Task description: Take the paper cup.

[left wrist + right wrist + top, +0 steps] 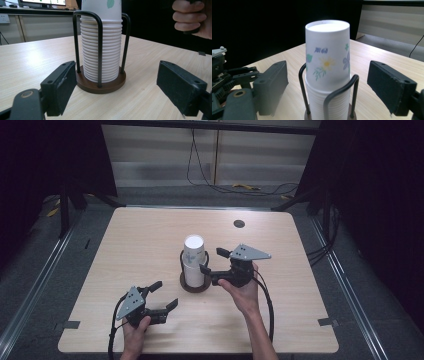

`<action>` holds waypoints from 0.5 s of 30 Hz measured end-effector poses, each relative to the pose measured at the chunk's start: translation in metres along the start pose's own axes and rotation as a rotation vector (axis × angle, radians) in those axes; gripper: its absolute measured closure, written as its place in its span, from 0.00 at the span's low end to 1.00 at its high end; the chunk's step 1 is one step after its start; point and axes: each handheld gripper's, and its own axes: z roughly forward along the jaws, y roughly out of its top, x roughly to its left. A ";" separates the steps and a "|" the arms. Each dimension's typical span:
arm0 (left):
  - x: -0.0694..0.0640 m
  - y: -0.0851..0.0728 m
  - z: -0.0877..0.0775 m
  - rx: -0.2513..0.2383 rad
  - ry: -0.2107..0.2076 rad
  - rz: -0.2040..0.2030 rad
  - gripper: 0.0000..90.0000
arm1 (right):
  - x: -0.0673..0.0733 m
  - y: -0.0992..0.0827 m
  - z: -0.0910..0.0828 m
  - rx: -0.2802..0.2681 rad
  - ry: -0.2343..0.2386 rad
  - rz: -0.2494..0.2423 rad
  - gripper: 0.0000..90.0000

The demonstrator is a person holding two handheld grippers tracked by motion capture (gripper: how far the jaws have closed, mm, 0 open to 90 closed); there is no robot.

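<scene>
A tall stack of white paper cups, bottoms up, stands in a black wire holder on a round brown base near the middle of the table. The top cup carries a flower print. My right gripper is held just right of the stack at the top cup's height. Its jaws stand open on either side of that cup without touching it. My left gripper rests low near the front left, open with nothing in it, and points at the holder's base. The right hand appears behind the stack.
The light wooden table has a round dark grommet hole near its back edge. Cables lie on the floor beyond the table. Dark curtains hang on both sides.
</scene>
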 end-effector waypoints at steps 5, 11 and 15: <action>0.000 0.000 -0.001 0.002 0.001 -0.003 0.18 | -0.003 0.009 0.007 0.019 0.022 0.002 0.18; 0.000 0.000 -0.001 -0.001 0.002 0.004 0.18 | -0.007 0.020 0.017 0.059 0.038 -0.009 0.18; 0.000 0.000 -0.001 -0.005 0.002 0.003 0.18 | -0.007 0.026 0.025 0.089 0.058 -0.022 0.18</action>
